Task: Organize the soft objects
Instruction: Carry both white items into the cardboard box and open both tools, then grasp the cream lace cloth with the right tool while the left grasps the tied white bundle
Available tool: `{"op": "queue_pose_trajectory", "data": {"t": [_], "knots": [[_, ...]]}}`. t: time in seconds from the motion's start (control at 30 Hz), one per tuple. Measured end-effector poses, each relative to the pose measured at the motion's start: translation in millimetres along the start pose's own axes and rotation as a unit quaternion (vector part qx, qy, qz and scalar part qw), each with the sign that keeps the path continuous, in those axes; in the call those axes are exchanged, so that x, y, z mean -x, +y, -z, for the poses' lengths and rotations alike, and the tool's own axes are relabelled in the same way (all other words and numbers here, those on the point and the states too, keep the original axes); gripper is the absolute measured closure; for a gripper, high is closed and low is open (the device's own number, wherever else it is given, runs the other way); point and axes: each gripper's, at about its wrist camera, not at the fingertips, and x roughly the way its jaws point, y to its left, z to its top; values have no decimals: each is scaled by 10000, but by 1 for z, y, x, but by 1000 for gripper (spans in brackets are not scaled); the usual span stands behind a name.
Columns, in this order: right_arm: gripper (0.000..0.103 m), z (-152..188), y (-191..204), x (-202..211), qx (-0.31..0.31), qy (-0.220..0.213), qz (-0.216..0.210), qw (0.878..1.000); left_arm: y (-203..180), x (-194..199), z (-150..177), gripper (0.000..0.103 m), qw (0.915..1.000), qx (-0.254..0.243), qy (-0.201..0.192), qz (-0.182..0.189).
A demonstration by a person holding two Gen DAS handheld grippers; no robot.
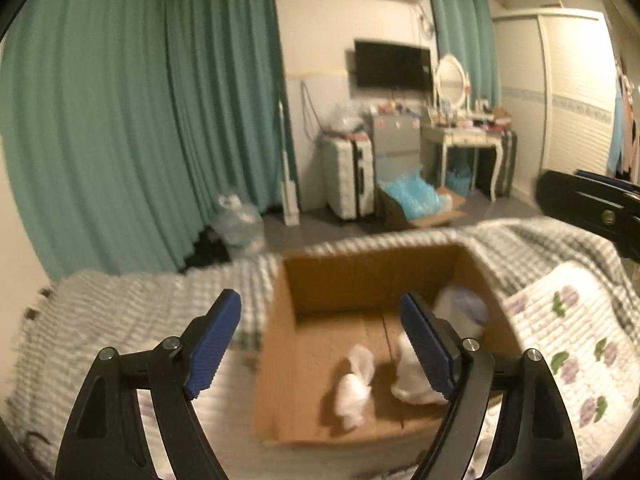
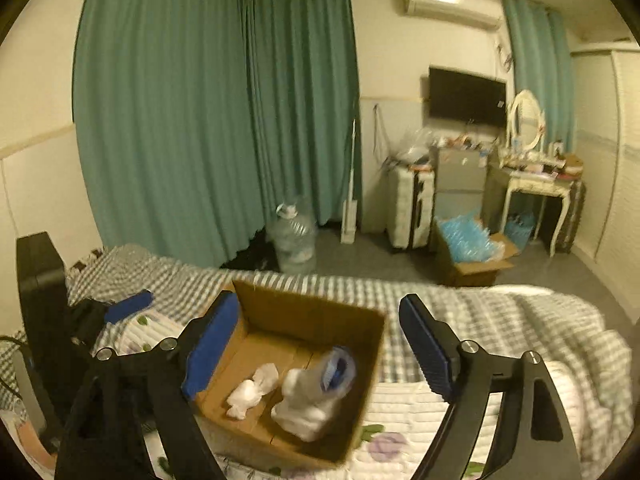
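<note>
Both tongs, left (image 1: pixel 320 344) and right (image 2: pixel 312 352), gaped empty over the box (image 2: pixel 280 308); its bundles (image 2: pixel 248 394) looked light, squashy, best pinched mid-body.

teal curtains (image 2: pixel 208 120) hang along the left wall and meet in the corner. a white air conditioner (image 2: pixel 452 4) is mounted high on the far wall, with a black television (image 2: pixel 466 96) below it. beside the television an oval mirror (image 2: pixel 526 120) stands on a cluttered white dressing table (image 2: pixel 532 184). a pale suitcase (image 2: pixel 410 208) stands on the floor by a grey cabinet (image 2: pixel 460 184). a clear water jug (image 2: pixel 294 240) sits at the curtain foot. an open carton (image 2: pixel 472 256) of blue packing lies near the table.
</note>
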Motion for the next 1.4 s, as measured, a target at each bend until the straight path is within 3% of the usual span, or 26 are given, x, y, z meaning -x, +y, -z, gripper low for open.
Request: {"op": "queue_pose_trajectory", "data": {"t": [0.23, 0.37, 0.6, 0.77, 0.9, 1.03, 1.2, 1.3, 1.4], "knots": [[1, -42, 19, 140, 62, -817, 35, 9966, 30, 143, -40, 9, 9949, 29, -1003, -124], [1, -47, 49, 212, 273, -1186, -39, 9926, 48, 220, -44, 6, 9879, 98, -1527, -233], [1, -6, 103, 261, 696, -1042, -56, 9921, 74, 287, -11, 6, 9871, -11, -1599, -61], [1, 52, 121, 239, 540, -683, 70, 9962, 71, 274, 36, 6, 9916, -4, -1284, -167], [1, 112, 120, 185, 358, 28, 93, 9993, 67, 241, 86, 6, 9961, 155, -867, 65], [1, 166, 112, 128, 368, 808, 75, 9960, 53, 189, 134, 6, 9994, 36, -336, -38], [1, 232, 107, 66, 195, 1726, -191, 9846, 47, 136, 185, 6, 9991, -24, 419, 44], [11, 262, 114, 29, 189, 2427, -485, 9687, 54, 117, 203, 6, 9972, 87, 740, -100], [15, 274, 129, 10, 410, 2672, -848, 9590, 67, 104, 211, 6, 9942, 340, 1013, -96]]}}
